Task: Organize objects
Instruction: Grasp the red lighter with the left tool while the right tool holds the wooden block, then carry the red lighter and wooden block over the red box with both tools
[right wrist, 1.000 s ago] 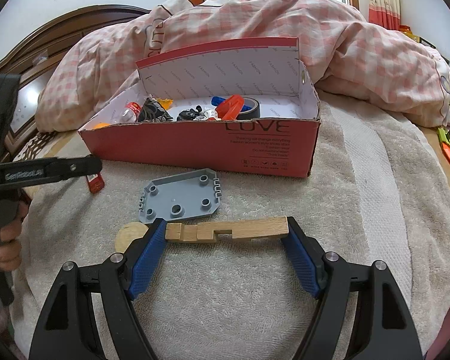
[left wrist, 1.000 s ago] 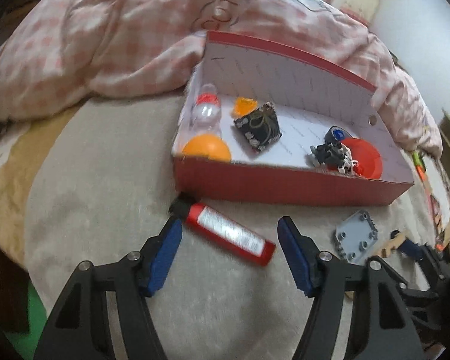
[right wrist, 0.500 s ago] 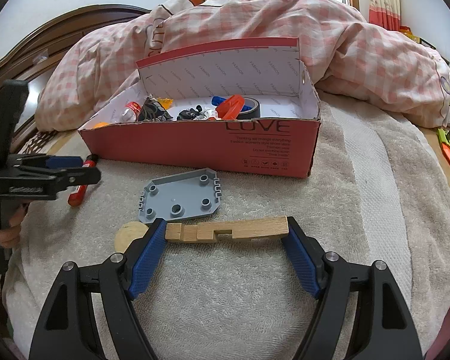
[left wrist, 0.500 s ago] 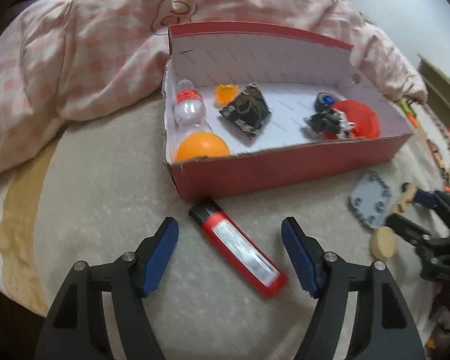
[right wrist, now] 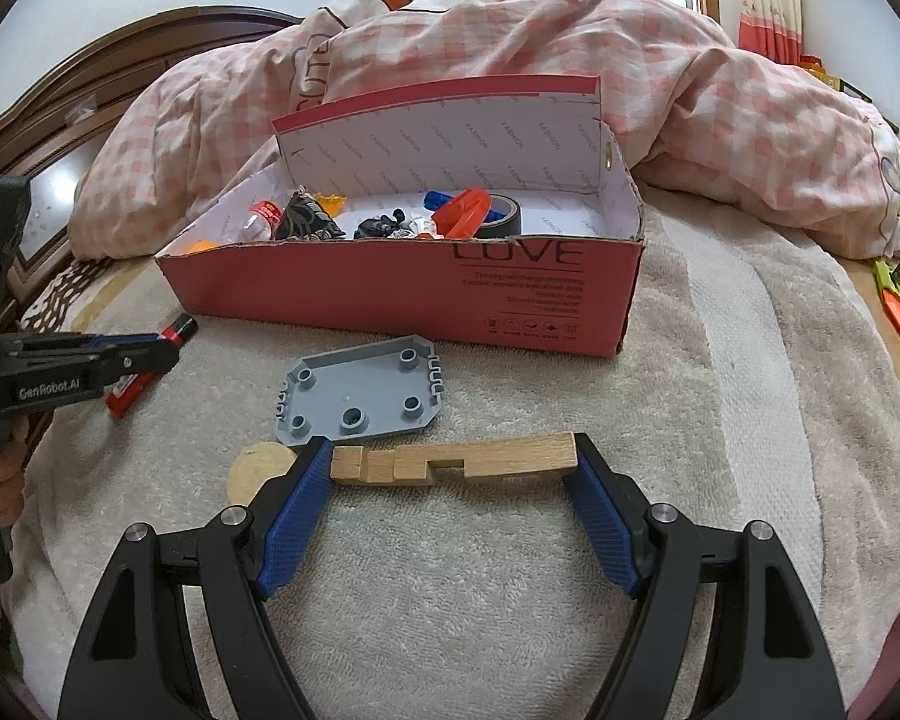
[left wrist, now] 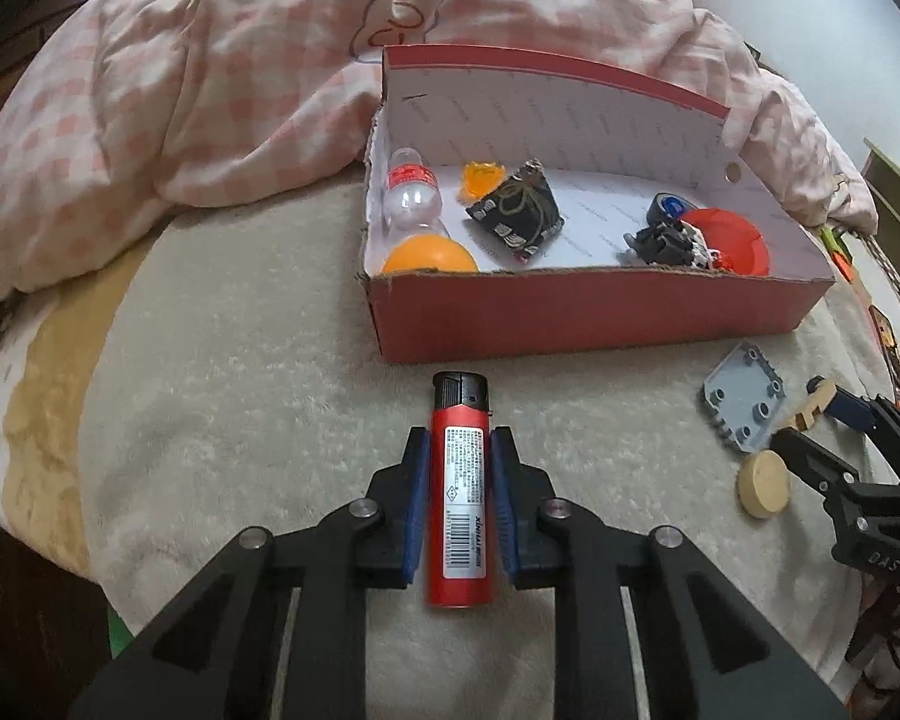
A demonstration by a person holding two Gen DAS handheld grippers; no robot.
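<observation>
The red lighter (left wrist: 459, 495) sits low in the centre of my left wrist view, lying lengthwise on the beige towel (left wrist: 240, 372) with its black cap pointing up-frame at the red box (left wrist: 570, 315), and my left gripper (left wrist: 460, 450) has its blue pads pressed against the lighter's two long sides, pinching it. In my right wrist view the wooden notched piece (right wrist: 456, 459) lies crosswise at mid-frame, and my right gripper (right wrist: 453, 465) is spread wide with one pad touching each end of it; I cannot tell how firmly it is squeezed. Just above the wooden piece lies the grey plastic plate (right wrist: 360, 390), studs up, and a round wooden disc (right wrist: 258, 471) peeks out beside my left-hand pad, touching it. The open box stands across the upper middle of both views, its near wall between my grippers and its contents: an orange ball (left wrist: 429, 255), a small clear bottle (left wrist: 411, 192), a dark patterned pouch (left wrist: 516, 210), a red disc (left wrist: 729, 240), a roll of dark tape (right wrist: 501, 216) and a black tangle of small parts (left wrist: 663, 240). Behind the box a pink checked quilt (right wrist: 510, 36) is heaped along the top of the frame. A few orange and green items (right wrist: 894, 294) lie at the right edge.
</observation>
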